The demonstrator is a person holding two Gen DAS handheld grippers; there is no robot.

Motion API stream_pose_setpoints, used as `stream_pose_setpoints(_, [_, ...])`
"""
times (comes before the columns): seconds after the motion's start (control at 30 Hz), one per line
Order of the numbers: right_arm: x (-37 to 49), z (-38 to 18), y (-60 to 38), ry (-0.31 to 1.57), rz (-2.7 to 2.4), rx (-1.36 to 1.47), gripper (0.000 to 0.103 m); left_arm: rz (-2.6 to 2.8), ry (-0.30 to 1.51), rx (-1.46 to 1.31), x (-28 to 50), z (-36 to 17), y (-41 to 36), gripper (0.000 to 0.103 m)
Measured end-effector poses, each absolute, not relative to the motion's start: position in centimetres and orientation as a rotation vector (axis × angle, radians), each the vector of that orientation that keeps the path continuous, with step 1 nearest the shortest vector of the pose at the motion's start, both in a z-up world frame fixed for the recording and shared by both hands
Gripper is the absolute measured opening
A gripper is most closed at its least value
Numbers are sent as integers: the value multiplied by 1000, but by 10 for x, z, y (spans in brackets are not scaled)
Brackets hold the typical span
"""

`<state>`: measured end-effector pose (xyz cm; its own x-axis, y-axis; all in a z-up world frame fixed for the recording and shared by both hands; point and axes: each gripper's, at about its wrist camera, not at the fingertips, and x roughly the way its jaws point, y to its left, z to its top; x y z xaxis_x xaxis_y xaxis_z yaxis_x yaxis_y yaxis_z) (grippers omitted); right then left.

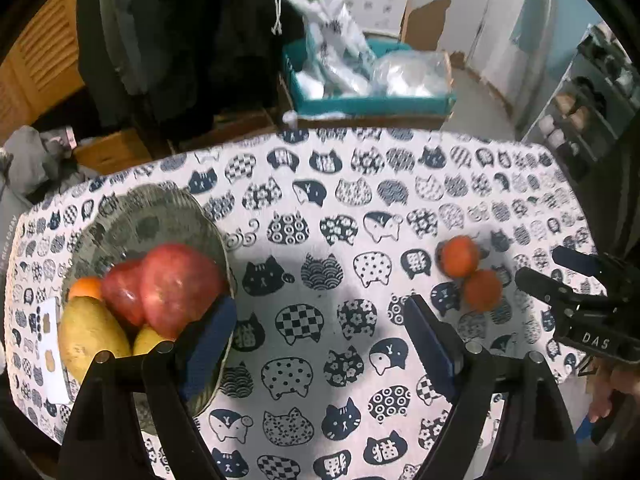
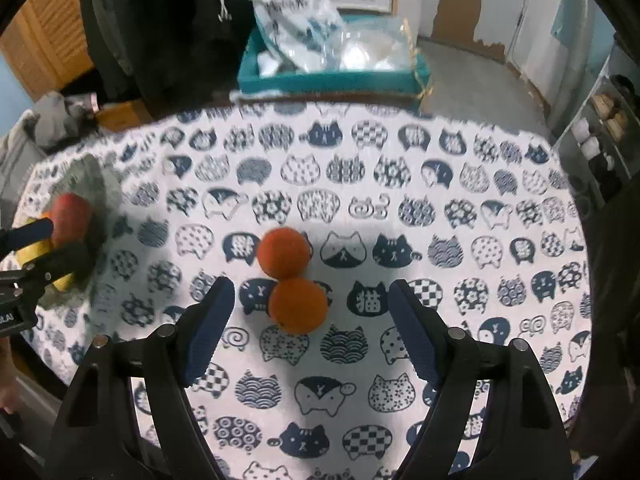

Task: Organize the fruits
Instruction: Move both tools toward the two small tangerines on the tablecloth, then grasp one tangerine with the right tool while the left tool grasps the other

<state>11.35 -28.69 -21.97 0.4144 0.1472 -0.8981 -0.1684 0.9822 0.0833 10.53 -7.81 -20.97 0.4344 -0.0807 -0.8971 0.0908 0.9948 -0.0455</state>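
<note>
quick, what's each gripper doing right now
Left gripper: open, holding nothing.
Right gripper: open, empty, near orange between its fingers.

Left gripper [image 1: 320,340]: black plastic frame, triangular cutouts, round silver screws at the finger joints, dark blue ribbed pads [image 1: 208,344]. Right gripper [image 2: 310,326]: same black build, silver screws, blue textured pads [image 2: 412,336]; white "DAS" lettering on its body in left wrist view.
</note>
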Motion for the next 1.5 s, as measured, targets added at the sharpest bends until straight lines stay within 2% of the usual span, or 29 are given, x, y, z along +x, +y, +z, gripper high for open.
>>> stream_pose_setpoints(0.33, [125,-268,-279,1225,213,-47,79,-96,1180,44,116,-243,-89,87])
stream_pose_setpoints(0.53, [130,-290,-277,1269,235,-50,60,-106,1193,48,123,-251,-95,87])
stream_pose_setpoints(0.6, [130,-292,-277,1269,258,-29,46,-116,1195,41,125,-252,-99,87])
stream_pose_setpoints(1.13, [134,-261,-343,1170,102,-12,46,-233,1199,64,146,-260,-174,87])
stream_pose_setpoints(1.5, [127,-262,-384,1166,60,74,46,-270,1239,42,161,-282,-213,87])
